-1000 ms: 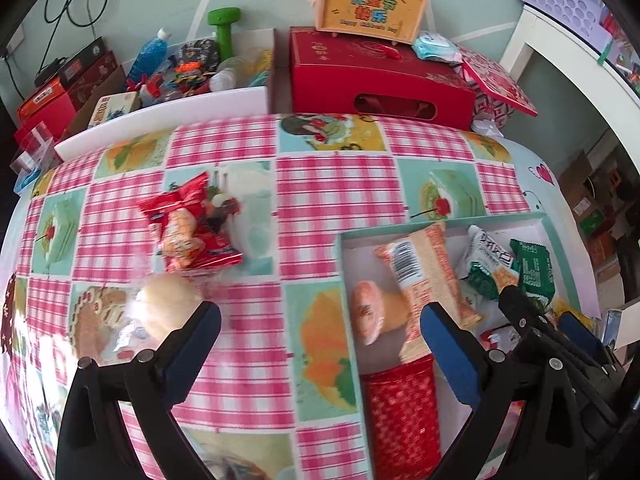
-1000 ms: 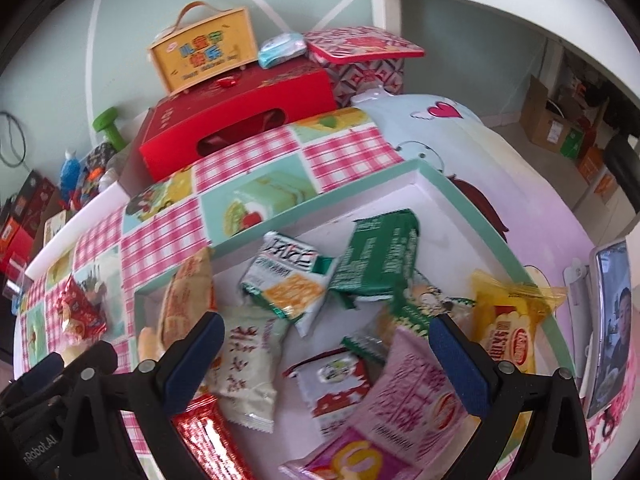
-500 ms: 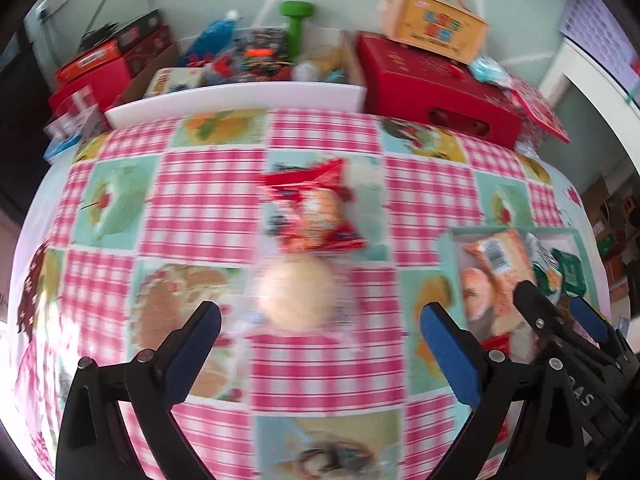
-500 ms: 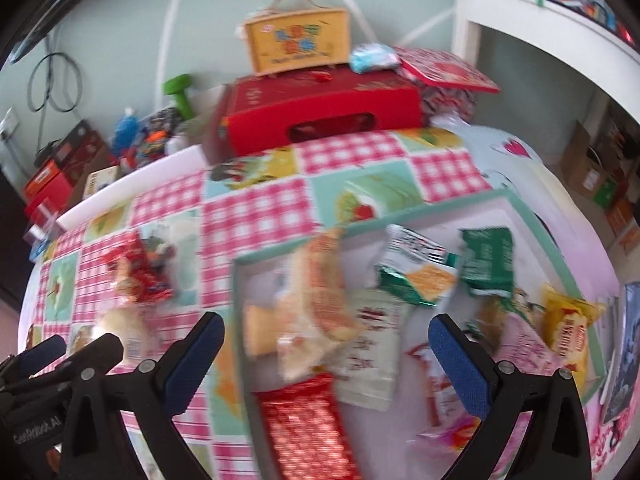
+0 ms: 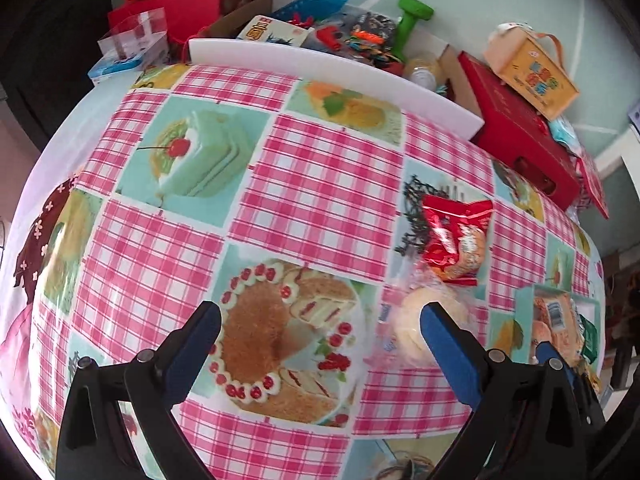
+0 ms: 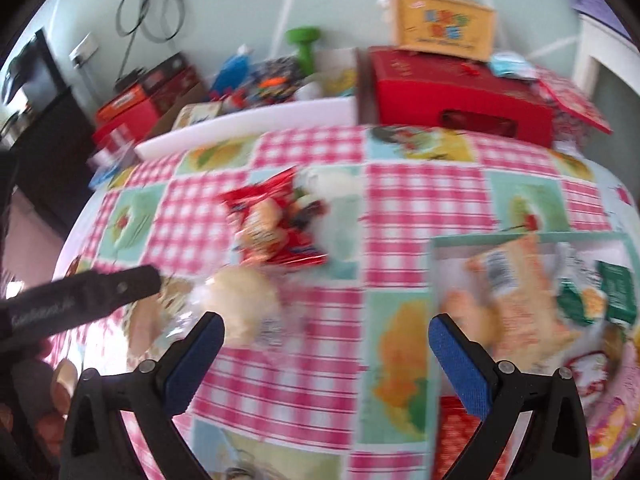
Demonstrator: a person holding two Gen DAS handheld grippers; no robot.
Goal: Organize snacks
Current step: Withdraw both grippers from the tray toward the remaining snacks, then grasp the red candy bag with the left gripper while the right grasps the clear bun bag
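With both the left hand-held gripper (image 5: 320,330) and right hand-held gripper (image 6: 326,332) wide open and empty, centre one on the wrapped bun (image 5: 416,330) beside the red snack packet (image 5: 456,240) on the worktop (image 5: 312,184), pinch gently, then carry it to the tray (image 6: 520,237)

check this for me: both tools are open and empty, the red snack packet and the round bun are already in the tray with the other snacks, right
Not quite: the red snack packet and round bun lie on the tablecloth, outside the tray, as both wrist views show. Both tools are indeed open and empty.
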